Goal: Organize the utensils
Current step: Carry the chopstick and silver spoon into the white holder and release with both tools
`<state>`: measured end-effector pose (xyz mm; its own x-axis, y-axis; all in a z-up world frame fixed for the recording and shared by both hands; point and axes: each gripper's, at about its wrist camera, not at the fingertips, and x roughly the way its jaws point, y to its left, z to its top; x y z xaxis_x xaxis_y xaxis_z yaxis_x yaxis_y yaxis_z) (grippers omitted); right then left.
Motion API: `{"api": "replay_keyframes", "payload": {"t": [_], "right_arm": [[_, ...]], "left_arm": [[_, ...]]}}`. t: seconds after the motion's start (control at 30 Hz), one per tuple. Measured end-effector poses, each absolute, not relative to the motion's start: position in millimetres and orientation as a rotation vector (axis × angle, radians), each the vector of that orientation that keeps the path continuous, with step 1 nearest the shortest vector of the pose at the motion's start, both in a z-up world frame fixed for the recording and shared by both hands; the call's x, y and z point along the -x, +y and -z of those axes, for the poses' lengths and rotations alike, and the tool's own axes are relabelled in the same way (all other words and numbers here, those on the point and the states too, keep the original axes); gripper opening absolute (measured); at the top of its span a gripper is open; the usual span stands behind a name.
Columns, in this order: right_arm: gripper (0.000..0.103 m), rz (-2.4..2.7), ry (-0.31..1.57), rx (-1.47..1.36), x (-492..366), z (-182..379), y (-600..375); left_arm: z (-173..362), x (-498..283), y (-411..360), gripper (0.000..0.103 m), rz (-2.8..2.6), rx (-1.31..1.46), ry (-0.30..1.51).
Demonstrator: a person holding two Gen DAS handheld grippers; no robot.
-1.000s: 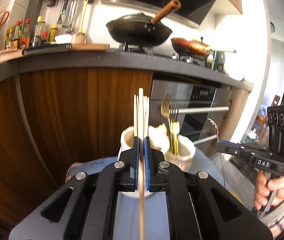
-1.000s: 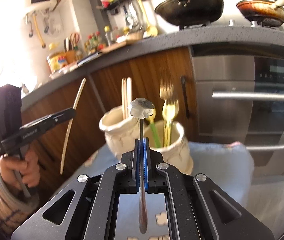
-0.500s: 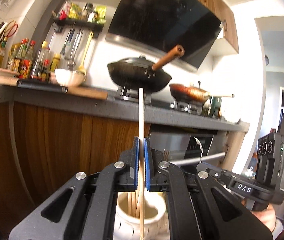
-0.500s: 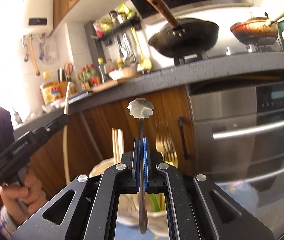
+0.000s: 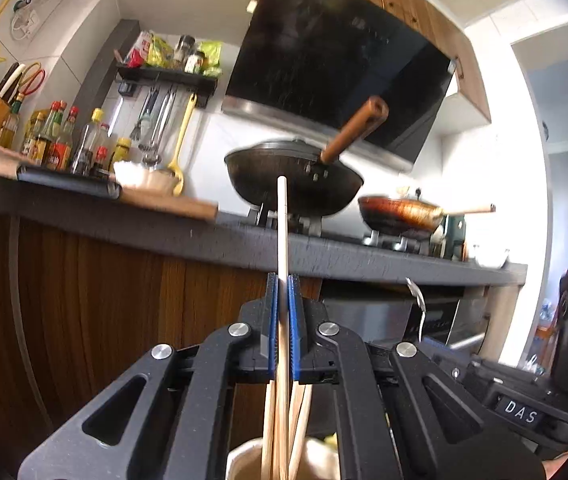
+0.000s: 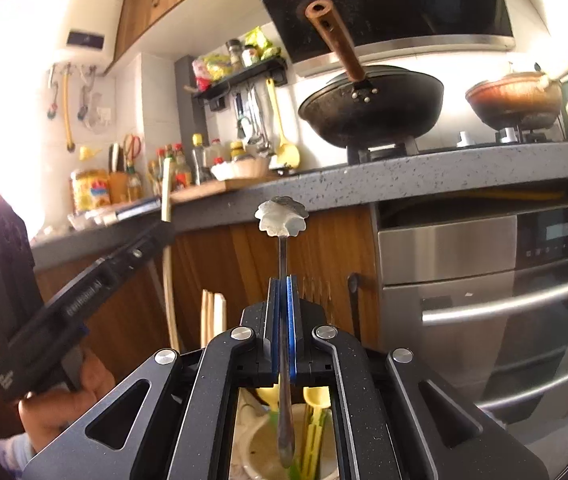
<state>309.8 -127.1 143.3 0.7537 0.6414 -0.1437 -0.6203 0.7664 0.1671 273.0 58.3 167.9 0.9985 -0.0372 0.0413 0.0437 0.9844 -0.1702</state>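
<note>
Currently my left claw (image 5: 283, 320) is clenched on a chopstick (image 5: 282, 232) directly above the cream holder (image 5: 244, 462); my right claw (image 6: 283, 320) grips a flower-ended spoon (image 6: 282, 222) above its neighbouring pot (image 6: 260, 440). Both unreleased; other utensils already stowed.

Sunlit kitchen, wood cabinets (image 5: 84, 300), grey counter (image 6: 444, 168)
</note>
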Motion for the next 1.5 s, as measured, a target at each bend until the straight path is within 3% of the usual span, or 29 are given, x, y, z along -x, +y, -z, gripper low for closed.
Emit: {"api": "replay_keyframes", "payload": {"t": [0.43, 0.93, 1.0, 1.13, 1.33, 1.5], "right_arm": [[0.004, -0.61, 0.287, 0.011, -300.1, -109.0, -115.0], [0.004, -0.61, 0.405, 0.064, -302.8, -87.6, -111.9], [0.006, -0.621, 0.415, 0.061, -303.6, -87.6, -111.4], [0.019, -0.643, 0.434, 0.055, -304.3, -86.8, -110.8], [0.021, -0.663, 0.432, 0.034, -301.5, -89.2, -114.0], [0.022, -0.661, 0.432, 0.034, -299.6, -89.7, -115.9]], "left_arm": [[-123.1, -264.3, 52.8, 0.005, -0.017, 0.155, 0.146], [-109.0, -265.1, 33.3, 0.005, -0.059, 0.058, 0.279], [-109.0, -264.5, 32.0, 0.005, -0.064, 0.049, 0.287], [-109.3, -263.9, 30.3, 0.006, -0.067, 0.039, 0.298], [-111.8, -258.5, 32.3, 0.008, -0.073, 0.041, 0.295], [-114.2, -248.9, 34.8, 0.044, -0.08, 0.043, 0.272]]}}
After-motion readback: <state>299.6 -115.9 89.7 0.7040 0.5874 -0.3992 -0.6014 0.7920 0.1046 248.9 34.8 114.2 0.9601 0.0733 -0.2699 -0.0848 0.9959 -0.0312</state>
